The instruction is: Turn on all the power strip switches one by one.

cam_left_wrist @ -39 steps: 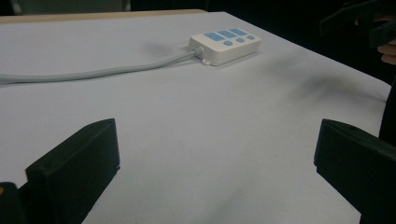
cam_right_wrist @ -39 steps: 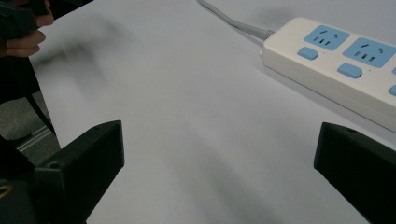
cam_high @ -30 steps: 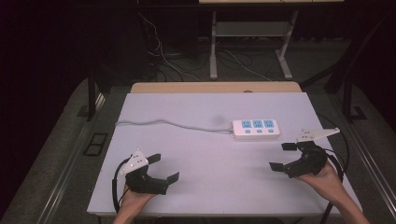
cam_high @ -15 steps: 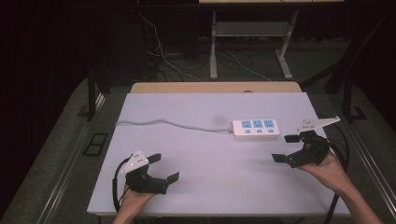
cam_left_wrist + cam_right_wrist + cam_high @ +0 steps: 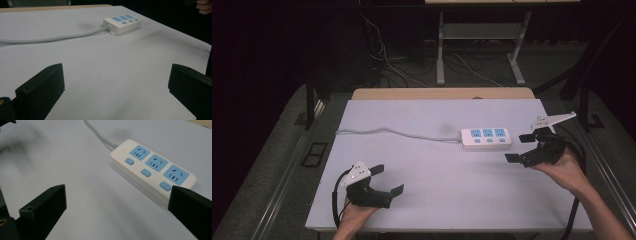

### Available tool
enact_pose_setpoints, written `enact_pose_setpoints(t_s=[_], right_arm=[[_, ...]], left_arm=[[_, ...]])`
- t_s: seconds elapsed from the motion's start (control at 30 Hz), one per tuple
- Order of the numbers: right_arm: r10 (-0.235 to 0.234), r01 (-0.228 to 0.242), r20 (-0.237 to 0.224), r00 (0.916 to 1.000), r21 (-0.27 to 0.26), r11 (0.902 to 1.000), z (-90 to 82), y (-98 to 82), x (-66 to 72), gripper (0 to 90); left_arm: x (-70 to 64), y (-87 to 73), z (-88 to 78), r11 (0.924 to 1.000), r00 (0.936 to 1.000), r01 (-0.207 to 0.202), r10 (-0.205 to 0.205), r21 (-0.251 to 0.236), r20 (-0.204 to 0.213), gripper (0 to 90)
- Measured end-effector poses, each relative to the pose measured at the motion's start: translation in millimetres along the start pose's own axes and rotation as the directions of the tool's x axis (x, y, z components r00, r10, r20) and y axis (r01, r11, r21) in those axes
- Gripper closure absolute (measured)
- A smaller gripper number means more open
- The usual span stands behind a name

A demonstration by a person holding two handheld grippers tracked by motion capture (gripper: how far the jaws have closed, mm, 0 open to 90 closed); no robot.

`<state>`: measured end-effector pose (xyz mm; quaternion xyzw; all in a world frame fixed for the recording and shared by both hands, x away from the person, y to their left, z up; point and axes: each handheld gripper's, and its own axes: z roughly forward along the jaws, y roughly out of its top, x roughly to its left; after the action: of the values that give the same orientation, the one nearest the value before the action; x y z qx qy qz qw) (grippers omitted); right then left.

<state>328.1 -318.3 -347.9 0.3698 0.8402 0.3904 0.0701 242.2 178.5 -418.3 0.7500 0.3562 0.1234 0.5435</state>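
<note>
Lifting and edging toward the power strip (image 5: 486, 138), the right gripper (image 5: 523, 148) is now hovering just beside the strip's right end, its jaws spread wide and gripping nothing. Well apart from the strip, at the table's (image 5: 437, 115) near left, the left gripper (image 5: 387, 179) is idling, also wide open and empty. Nothing is grasped yet; the reach, by my judgement, is only beginning.
</note>
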Motion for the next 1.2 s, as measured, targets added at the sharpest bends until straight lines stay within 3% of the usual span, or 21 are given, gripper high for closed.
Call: enact_pose_setpoints(t_s=[1.13,1.2], right_arm=[[0.039,-0.041,0.068,0.9969,0.022,0.9989,28.2,10.6,-43.5,1.6],[0.042,-0.044,0.071,0.9966,0.025,0.9987,29.4,10.6,-44.6,5.4]], left_arm=[[1.3,-0.3,0.4,1.0000,1.0000,0.003,-0.003,0.005,0.000,0.0],[1.1,-0.3,0.4,1.0000,1.0000,0.002,-0.002,0.005,0.001,0.0]])
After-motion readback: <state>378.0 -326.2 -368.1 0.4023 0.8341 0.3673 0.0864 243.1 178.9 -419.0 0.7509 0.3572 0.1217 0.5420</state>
